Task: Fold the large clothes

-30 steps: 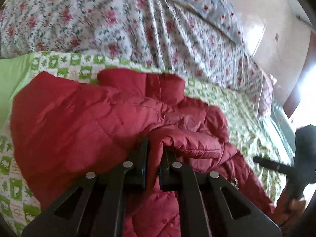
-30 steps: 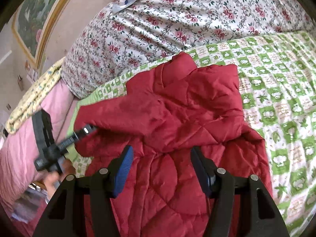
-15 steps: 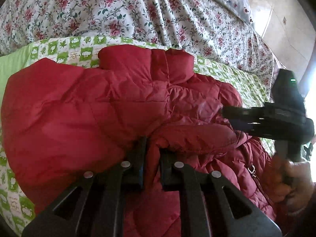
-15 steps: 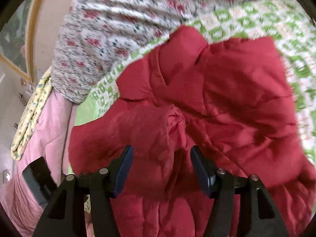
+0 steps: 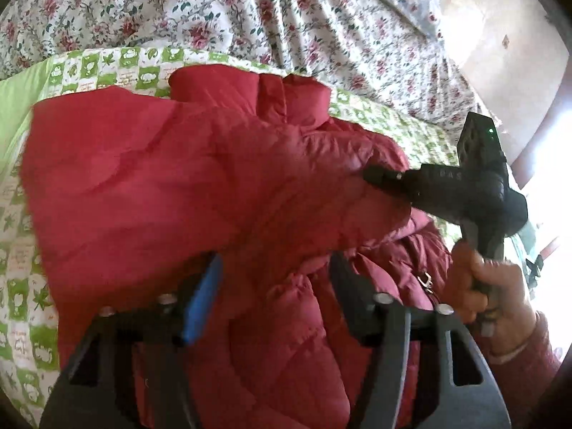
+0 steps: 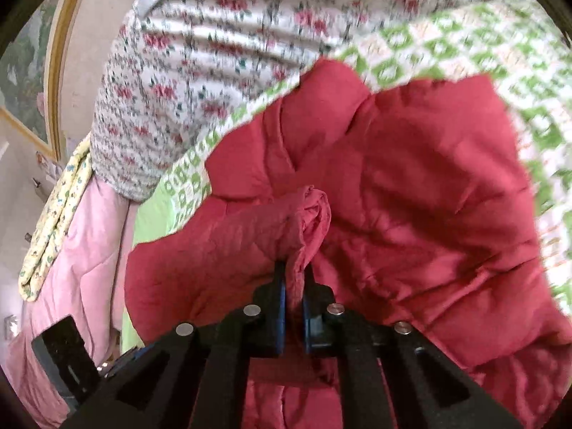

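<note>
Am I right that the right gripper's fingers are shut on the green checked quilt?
Not quite: the right gripper is shut on a fold of the red quilted jacket, not the green checked quilt beneath it. The right wrist view shows this.

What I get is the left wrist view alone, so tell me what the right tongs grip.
Observer: The right tongs are shut on a bunched fold of the red quilted jacket, pinched between blue pads.
Operator: Report what lies beside the green checked bedspread.
Observer: A pink quilted cover hangs there, a yellow flowered cloth draped over it.
Operator: Name anything on the wall.
Observer: A gold-framed painting.
</note>
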A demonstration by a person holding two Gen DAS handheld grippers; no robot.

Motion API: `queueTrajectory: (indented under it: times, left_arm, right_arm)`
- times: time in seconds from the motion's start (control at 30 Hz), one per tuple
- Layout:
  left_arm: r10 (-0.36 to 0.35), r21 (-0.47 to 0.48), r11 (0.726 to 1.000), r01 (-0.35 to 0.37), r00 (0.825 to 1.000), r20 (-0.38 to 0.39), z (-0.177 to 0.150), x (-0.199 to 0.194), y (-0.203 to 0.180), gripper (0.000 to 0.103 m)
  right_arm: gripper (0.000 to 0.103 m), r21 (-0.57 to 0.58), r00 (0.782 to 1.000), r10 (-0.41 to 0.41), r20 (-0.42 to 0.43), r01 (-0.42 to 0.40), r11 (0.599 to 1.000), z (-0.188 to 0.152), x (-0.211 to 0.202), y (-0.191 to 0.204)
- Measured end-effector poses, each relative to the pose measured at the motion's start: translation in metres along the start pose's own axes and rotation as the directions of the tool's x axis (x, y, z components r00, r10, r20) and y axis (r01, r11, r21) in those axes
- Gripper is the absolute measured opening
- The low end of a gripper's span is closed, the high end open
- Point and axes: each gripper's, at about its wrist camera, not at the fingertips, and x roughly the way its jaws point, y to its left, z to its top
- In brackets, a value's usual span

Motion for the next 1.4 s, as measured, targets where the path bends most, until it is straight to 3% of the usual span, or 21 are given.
queueTrajectory:
  times: [0.33,0.57,0.73,0.9,1.03,1.13,1.23,1.4]
  left_arm:
    - [0.057,-0.092,0.995,-0.048,0.994,0.099,0.025,-0.028,0.041,0.063]
    - [0.060,-0.128,0.991,-0.047,0.993,0.105,0.046,-0.006,0.059,0.063]
    - [0.081,-0.095,0.993,-0.075,0.995,0.063,0.047,0.018,0.056,0.063]
    - [0.140,-0.073,0.987,-0.141,0.990,-0.010,0.039,0.045,0.062,0.063]
    - [0.167,-0.043,0.985,-0.167,0.986,-0.013,0.032,0.051,0.060,0.063]
    - [0.179,-0.031,0.983,-0.179,0.984,-0.012,0.031,0.051,0.059,0.063]
    - [0.194,-0.022,0.981,-0.194,0.981,-0.011,0.030,0.053,0.057,0.063]
    - [0.235,0.011,0.972,-0.235,0.972,-0.008,0.028,0.055,0.054,0.064]
  right_arm:
    - [0.006,-0.053,0.978,-0.129,0.165,0.139,0.989,0.008,-0.071,-0.014]
    - [0.006,-0.046,0.973,-0.202,0.114,0.208,0.977,0.001,-0.056,-0.036]
    - [0.007,-0.044,0.976,-0.195,0.100,0.200,0.979,-0.003,-0.044,-0.046]
    - [0.030,-0.035,0.968,-0.230,0.104,0.234,0.972,-0.005,-0.049,-0.050]
    - [0.033,-0.075,0.926,-0.301,0.229,0.325,0.943,-0.010,-0.077,-0.025]
    - [0.034,-0.165,0.924,-0.257,0.285,0.311,0.936,-0.014,-0.086,0.006]
    - [0.036,-0.283,0.943,-0.253,0.218,0.309,0.908,-0.016,-0.062,0.031]
    - [0.036,-0.308,0.929,-0.355,0.105,0.370,0.877,-0.022,-0.015,0.017]
